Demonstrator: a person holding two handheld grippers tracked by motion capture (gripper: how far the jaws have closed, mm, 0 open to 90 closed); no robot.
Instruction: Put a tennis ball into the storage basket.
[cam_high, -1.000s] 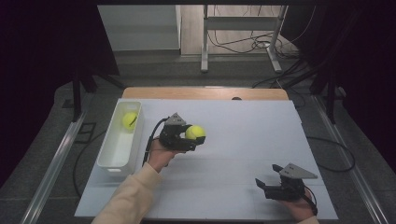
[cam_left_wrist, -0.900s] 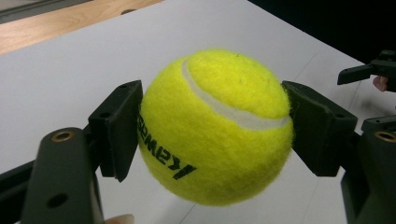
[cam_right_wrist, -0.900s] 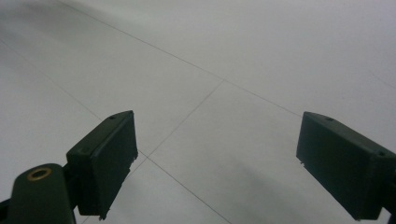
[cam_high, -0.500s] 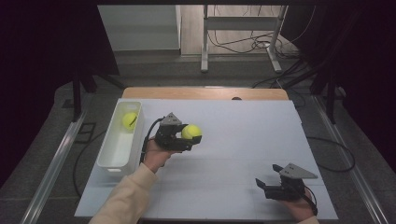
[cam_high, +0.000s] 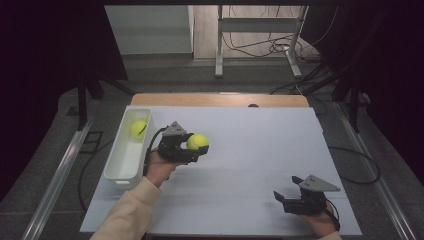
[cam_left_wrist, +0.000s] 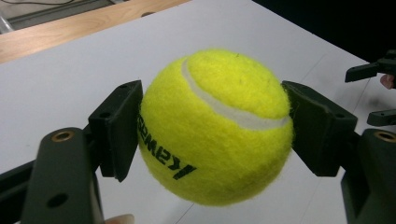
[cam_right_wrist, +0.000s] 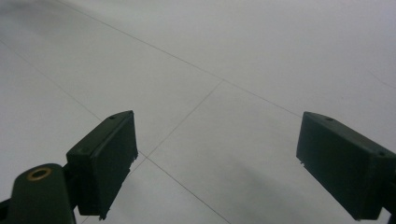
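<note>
Since a second ago my left gripper (cam_high: 196, 148) has carried the tennis ball (cam_high: 198, 142) slightly left, clamped on it, left of frame centre; my right gripper (cam_high: 283, 199) is agape, lower right.

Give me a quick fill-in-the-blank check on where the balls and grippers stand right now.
1. The left gripper is shut on a yellow ____.
2. A second ball lies inside the white ____ at the table's left side.
3. The right gripper has its jaws ____, with nothing between them.
4. The held ball's white seam and black ____ show in the left gripper view.

Missing words: tennis ball; bin; open; lettering
</note>
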